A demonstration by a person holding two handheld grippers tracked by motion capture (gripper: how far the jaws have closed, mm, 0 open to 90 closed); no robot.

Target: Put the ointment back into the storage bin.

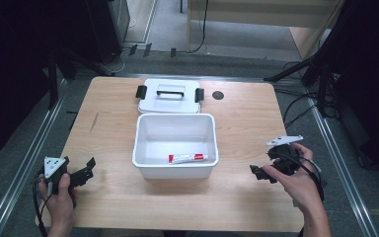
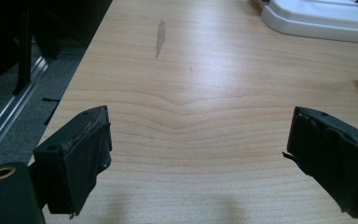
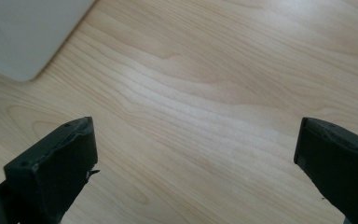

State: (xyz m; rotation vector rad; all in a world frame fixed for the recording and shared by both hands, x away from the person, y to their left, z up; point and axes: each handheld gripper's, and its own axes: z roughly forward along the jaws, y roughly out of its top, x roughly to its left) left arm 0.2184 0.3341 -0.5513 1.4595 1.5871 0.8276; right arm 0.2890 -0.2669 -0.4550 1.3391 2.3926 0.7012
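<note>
Left gripper (image 1: pixel 81 173), right gripper (image 1: pixel 261 173): near corners of surface (image 1: pixel 237 197), jaws apart, empty. Bin (image 1: pixel 175 168) between; tube (image 1: pixel 187 158) inside, lengthwise left-right. Lid (image 1: pixel 170 101) beyond.

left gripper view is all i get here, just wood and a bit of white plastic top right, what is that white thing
Observer: It is the lid of a white bin, lying flat on the table behind the bin, with a dark handle and two dark clips.
Operator: anything in the bin
Observer: Yes, one red and white tube lying on the bin floor near the front wall.
Operator: where is the other gripper
Observer: The right gripper is held at the bin's right side, apart from it, jaws wide open with nothing between them.
Operator: and mine
Observer: The left gripper is at the bin's left, also open and empty.
</note>
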